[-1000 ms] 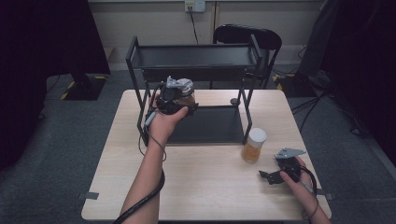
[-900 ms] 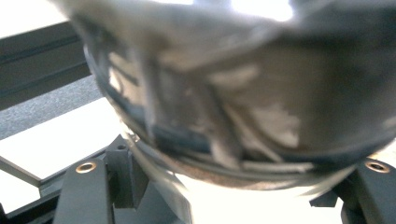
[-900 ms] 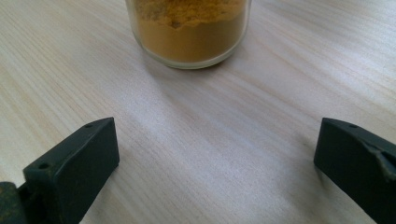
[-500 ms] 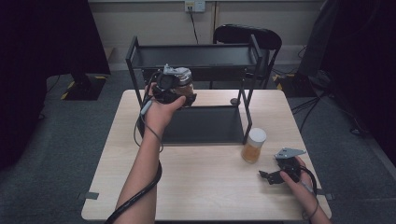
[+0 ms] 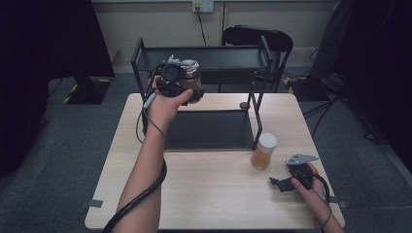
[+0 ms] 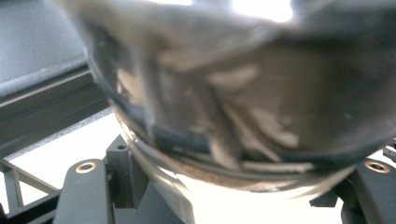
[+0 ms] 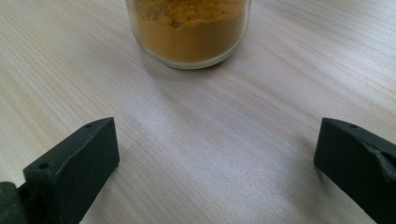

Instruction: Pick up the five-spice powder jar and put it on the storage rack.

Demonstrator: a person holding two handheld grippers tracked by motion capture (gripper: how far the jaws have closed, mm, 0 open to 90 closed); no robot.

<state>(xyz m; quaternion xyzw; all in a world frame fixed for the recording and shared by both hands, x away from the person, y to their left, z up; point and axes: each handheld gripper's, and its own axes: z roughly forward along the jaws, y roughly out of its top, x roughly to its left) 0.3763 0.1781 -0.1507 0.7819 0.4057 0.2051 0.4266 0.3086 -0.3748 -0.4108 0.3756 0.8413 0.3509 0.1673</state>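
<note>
Left tongs (image 5: 187, 80) pinch a glass jar (image 6: 243, 116) – contents blurred close up; right tongs (image 7: 210, 172) spread before an orange-powder jar (image 7: 189, 28), label unseen.

We find no text, label, brand, number or sign that we can read in any of these views. The jar (image 6: 243, 116) clamped in the left gripper (image 5: 176, 80) is close and blurred, and we make out no lettering on its glass, while the jar of orange powder (image 7: 189, 28) ahead of the right gripper (image 5: 291, 180) shows us bare glass with no label on the side we see. The white wall outlet (image 5: 202, 6) behind the black shelf rack (image 5: 204, 58) is too small for us to tell any marking on it.
</note>
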